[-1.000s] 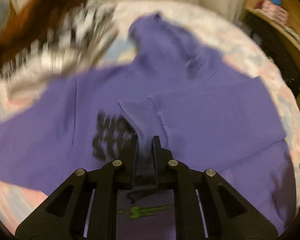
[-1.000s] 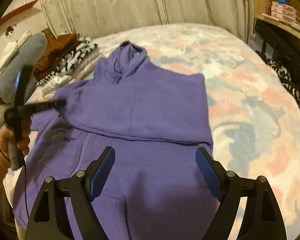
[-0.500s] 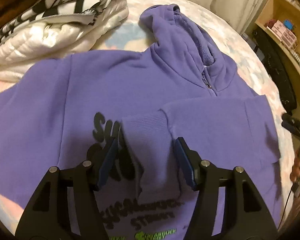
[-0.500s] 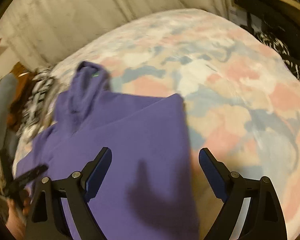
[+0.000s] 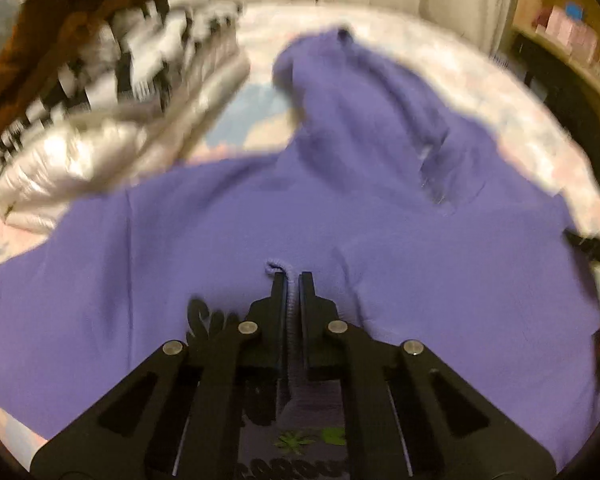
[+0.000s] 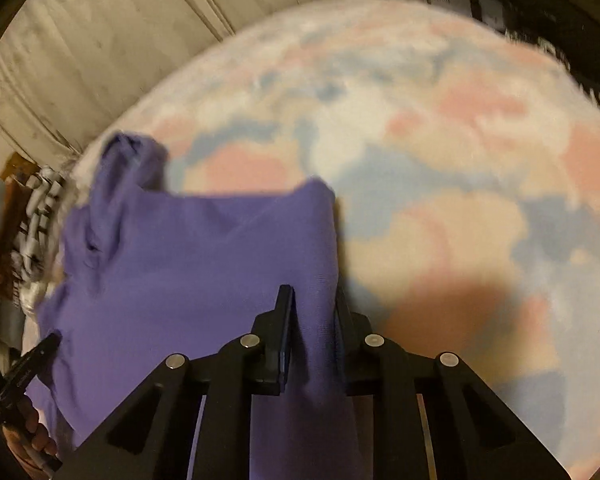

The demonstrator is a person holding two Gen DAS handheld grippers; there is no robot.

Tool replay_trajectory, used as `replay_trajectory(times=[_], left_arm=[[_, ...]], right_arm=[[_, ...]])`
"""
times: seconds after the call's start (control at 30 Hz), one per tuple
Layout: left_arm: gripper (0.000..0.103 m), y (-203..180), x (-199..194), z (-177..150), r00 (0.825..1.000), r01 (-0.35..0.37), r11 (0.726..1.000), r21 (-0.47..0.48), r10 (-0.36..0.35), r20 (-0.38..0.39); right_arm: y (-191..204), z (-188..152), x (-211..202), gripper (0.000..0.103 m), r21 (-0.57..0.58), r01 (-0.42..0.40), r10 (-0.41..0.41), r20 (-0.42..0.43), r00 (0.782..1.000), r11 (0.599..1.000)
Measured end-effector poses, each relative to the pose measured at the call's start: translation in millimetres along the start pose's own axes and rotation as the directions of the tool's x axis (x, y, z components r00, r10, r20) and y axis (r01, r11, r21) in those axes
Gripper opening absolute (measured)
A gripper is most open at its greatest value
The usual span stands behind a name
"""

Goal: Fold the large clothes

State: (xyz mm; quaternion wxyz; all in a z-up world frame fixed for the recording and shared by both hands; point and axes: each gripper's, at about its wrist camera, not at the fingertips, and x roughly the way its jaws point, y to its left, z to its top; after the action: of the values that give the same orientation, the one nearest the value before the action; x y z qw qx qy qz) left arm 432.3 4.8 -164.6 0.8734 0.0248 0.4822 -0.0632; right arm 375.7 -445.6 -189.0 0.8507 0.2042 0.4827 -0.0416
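No lettering can be read. The purple hoodie (image 5: 228, 248) bears a dark printed design with rounded letter shapes on its chest, seen in the left wrist view, but blur and the black frame in front of the print leave no word legible. Just below that print sit small green leaf-like marks (image 5: 310, 437), also unreadable.

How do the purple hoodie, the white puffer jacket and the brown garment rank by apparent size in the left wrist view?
1. purple hoodie, filling most of the frame.
2. white puffer jacket.
3. brown garment, partly cut off by the frame edge.
The last two are blurred and lie farther from the camera, so their order is unsure.
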Motion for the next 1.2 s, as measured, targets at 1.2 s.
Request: replay_trajectory(times=[1.2], left_arm=[[0.018, -42.5, -43.6, -66.2, 0.989, 0.138, 0.985, -0.101, -0.132, 0.063]], right_arm=[[52.5, -111.1, -83.2, 0.038, -0.206, 0.131, -0.117, 0.080, 0.990, 0.970]])
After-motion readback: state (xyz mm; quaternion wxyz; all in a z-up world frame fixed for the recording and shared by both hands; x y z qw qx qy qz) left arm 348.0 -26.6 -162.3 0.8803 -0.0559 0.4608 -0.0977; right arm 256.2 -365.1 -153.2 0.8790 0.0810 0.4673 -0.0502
